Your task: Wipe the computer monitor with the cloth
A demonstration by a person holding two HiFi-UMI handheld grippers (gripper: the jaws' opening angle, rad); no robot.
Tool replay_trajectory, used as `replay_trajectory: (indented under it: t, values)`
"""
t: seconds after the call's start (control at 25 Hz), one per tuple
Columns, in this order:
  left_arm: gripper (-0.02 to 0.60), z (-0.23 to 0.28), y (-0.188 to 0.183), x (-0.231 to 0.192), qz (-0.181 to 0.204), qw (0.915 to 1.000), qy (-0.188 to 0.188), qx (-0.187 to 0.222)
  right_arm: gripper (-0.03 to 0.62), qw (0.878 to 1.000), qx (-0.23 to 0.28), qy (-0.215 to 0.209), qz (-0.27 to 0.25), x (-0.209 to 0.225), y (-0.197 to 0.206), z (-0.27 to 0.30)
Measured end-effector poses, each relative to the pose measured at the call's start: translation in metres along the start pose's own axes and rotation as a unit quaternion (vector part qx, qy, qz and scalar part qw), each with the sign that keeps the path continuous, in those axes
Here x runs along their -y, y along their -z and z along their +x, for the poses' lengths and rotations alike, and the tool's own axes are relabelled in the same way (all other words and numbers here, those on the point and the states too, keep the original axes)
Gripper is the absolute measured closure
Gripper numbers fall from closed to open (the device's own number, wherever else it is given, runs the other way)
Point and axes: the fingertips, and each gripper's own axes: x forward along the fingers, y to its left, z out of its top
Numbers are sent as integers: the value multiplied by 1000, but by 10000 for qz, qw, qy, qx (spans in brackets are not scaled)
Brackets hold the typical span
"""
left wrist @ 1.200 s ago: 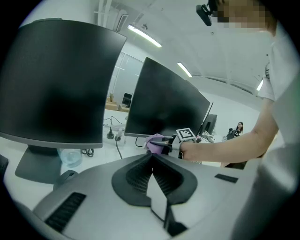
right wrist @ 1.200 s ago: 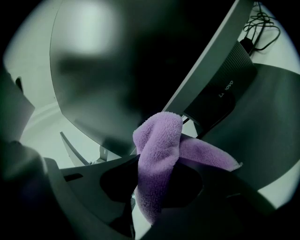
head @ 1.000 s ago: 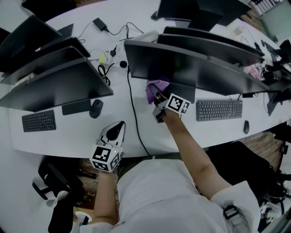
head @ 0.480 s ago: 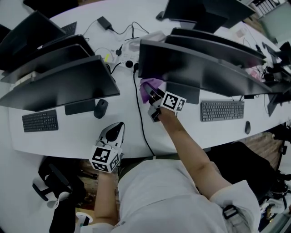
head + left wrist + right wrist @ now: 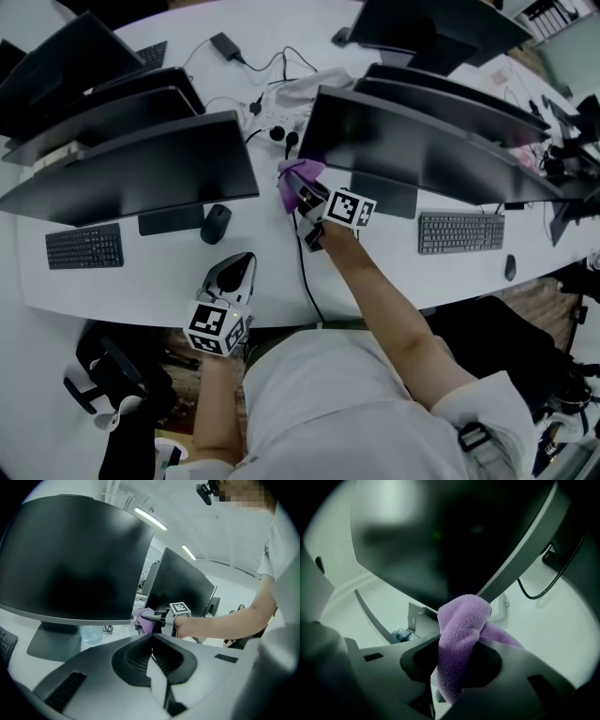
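Observation:
My right gripper (image 5: 307, 199) is shut on a purple cloth (image 5: 294, 178), (image 5: 458, 634) and holds it against the lower left corner of the middle black monitor (image 5: 422, 141), (image 5: 454, 531). From the left gripper view the cloth (image 5: 144, 620) and the right gripper (image 5: 161, 618) show between two monitors. My left gripper (image 5: 239, 272), (image 5: 152, 656) hangs shut and empty near the desk's front edge, away from the monitor.
Another black monitor (image 5: 141, 173) stands at the left with a mouse (image 5: 216, 223) and a keyboard (image 5: 82, 247) before it. A second keyboard (image 5: 459, 232) lies at the right. Cables (image 5: 302, 262) run across the white desk (image 5: 131, 291). More monitors stand behind.
My right gripper has carried the cloth leftward along the monitor's lower edge to its left corner. The left gripper has stayed in place.

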Motion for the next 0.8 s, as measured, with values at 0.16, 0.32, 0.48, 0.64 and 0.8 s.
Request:
replay_trajectory:
  t: [0.16,0.32,0.48,0.64,0.8]
  values:
    - [578,-6,1,-8,-30,10000,-49,26,487,9999,-105,-69,-16,-8,4,11]
    - [578,-10,2,-13,-44,9999,-90,44,487,9996,-210,-175,-24,-17,8,21]
    - [578,-12,3,-16,-66,9999,-117,63,487,9987,-367,-354,-32,-30,15,33]
    - [578,-13,4,-18,-77,9999,-133,65,487,9972,-486,-574,25,-41,19,42]
    - [578,-14,3,-21,-81,9999,-137,58,487,9966,-506,-648,81,-44,18,46]
